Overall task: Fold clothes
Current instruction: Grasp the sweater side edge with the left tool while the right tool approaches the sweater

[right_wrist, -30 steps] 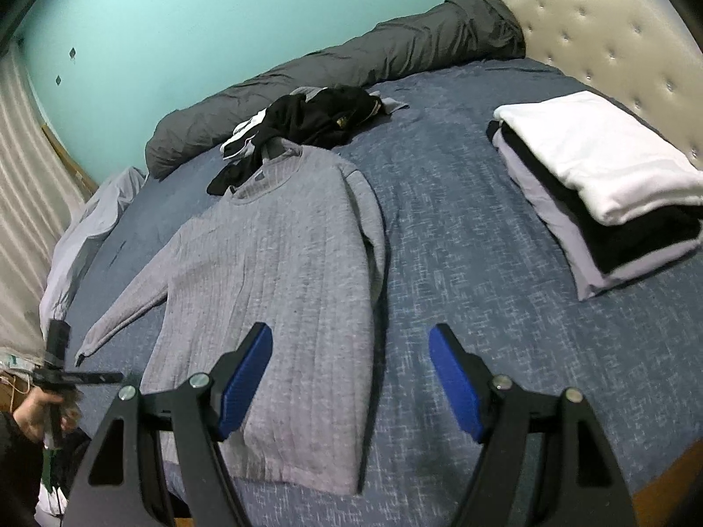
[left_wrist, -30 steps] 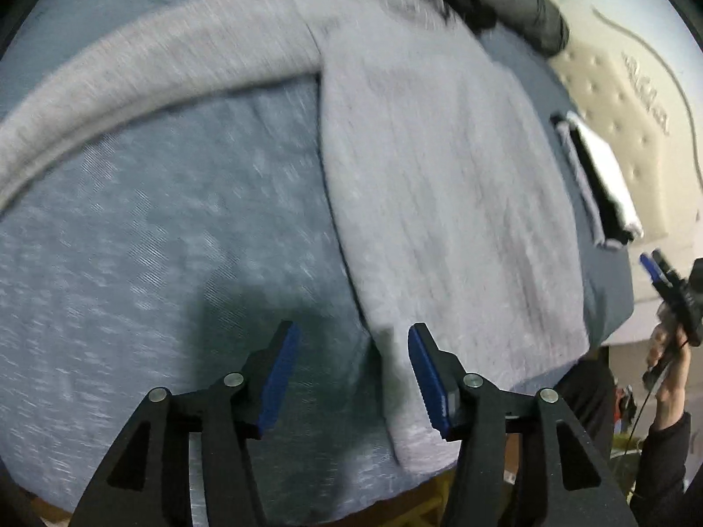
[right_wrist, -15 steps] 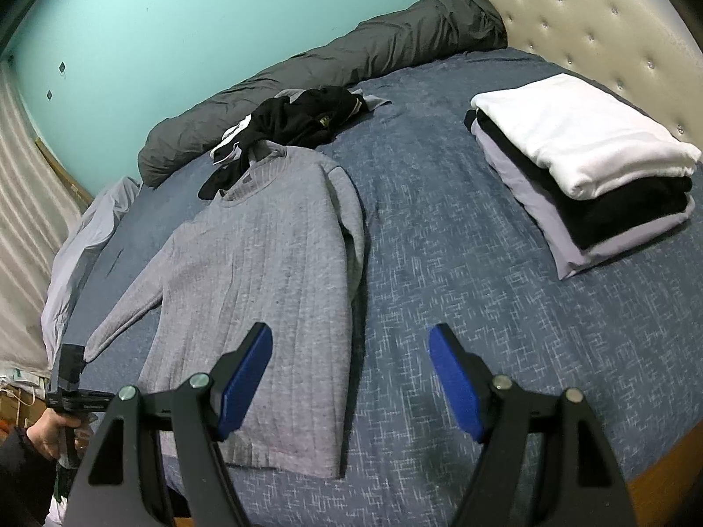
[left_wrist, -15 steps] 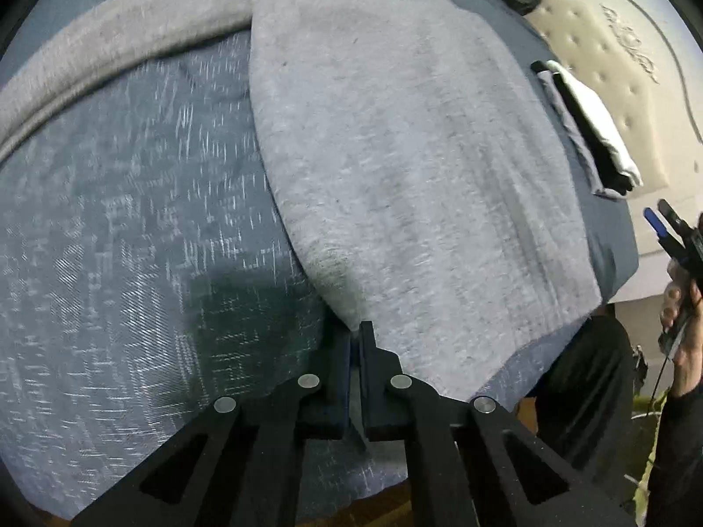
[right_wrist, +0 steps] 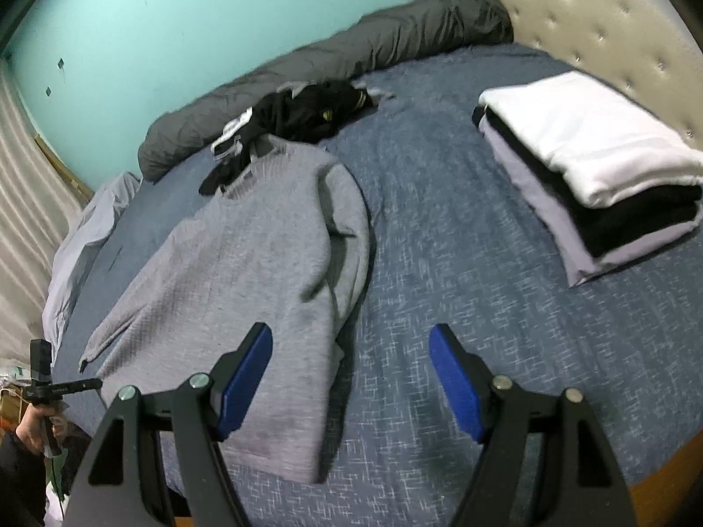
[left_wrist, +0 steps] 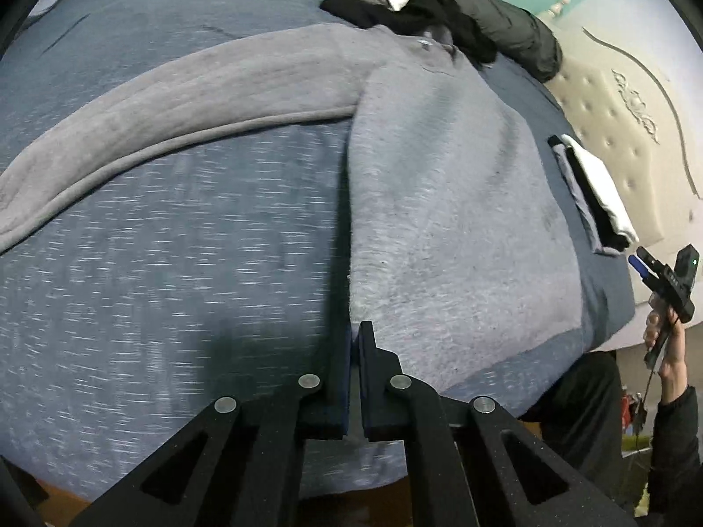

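A grey knit sweater (left_wrist: 461, 219) (right_wrist: 263, 254) lies face up on the blue bed cover (left_wrist: 175, 263), its left sleeve stretched out to the side. My left gripper (left_wrist: 355, 338) is shut on the sweater's lower left corner. The side edge runs straight into the jaws and stands slightly off the bed, with a shadow beside it. In the right wrist view that gripper (right_wrist: 94, 383) shows small at the far left, held by a hand. My right gripper (right_wrist: 351, 377) hovers open over the sweater's lower right part, with nothing between its blue pads.
A stack of folded clothes (right_wrist: 593, 167), white on top, sits by the padded headboard (right_wrist: 593, 22). A black garment pile (right_wrist: 307, 110) touches the sweater's collar. A dark grey rolled duvet (right_wrist: 351, 52) lines the far side. The bed's front edge is just below both grippers.
The left jaws closed on the sweater's lower left corner, then pulled back and rose a little with it. The right gripper stayed open and barely moved.
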Available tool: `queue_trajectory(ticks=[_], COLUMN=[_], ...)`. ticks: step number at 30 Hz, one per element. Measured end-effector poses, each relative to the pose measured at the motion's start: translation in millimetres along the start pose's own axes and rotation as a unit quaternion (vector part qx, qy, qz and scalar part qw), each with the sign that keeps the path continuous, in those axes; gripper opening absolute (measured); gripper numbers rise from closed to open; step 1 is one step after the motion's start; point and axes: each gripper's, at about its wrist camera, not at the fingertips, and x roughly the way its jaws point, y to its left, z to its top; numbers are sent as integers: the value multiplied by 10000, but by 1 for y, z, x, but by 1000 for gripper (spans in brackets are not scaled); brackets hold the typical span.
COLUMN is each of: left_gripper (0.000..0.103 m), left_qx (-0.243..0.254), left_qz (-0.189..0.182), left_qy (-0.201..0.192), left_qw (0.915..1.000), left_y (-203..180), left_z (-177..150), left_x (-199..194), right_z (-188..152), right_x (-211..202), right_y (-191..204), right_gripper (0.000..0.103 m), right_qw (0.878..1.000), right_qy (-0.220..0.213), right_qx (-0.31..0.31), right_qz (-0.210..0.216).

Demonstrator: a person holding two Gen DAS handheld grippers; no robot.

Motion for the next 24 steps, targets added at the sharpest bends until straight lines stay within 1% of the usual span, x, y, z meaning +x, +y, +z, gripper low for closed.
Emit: queue_trajectory(ticks=[6,11,16,19,21,23,24], left_gripper=[3,3,3,3,3,3,3], left_qx=[-136,-18,99,94,68,45,41], left_qz=[15,25,50,55,45,40,49], left_qy=[12,51,63,73,83,98,112], left_qw=[9999,10000,9999,9999,9999,9999,9999], left_y=[11,0,-6,-9,-8,-7,-5], left_z=[-2,-3,-1,1,2,3,2], left_x=[7,14,12,14,15,17,16], right_z=[3,10,22,30,32,34,35], right_x=[45,88,133,160,173,187,191], right_y=[-3,-3,0,-6,-8,-11,-11], right_gripper=[75,75,75,74,66,54,50], right_qw=[9984,9958,9921,9905,9894,9882,9876], right_qy=[537,855,1179,1314,1388,1466,1503], right_qx=[171,240,32,219,320,392,392], right_qz=[-89,-221,-421,-347,-279,-227,-203])
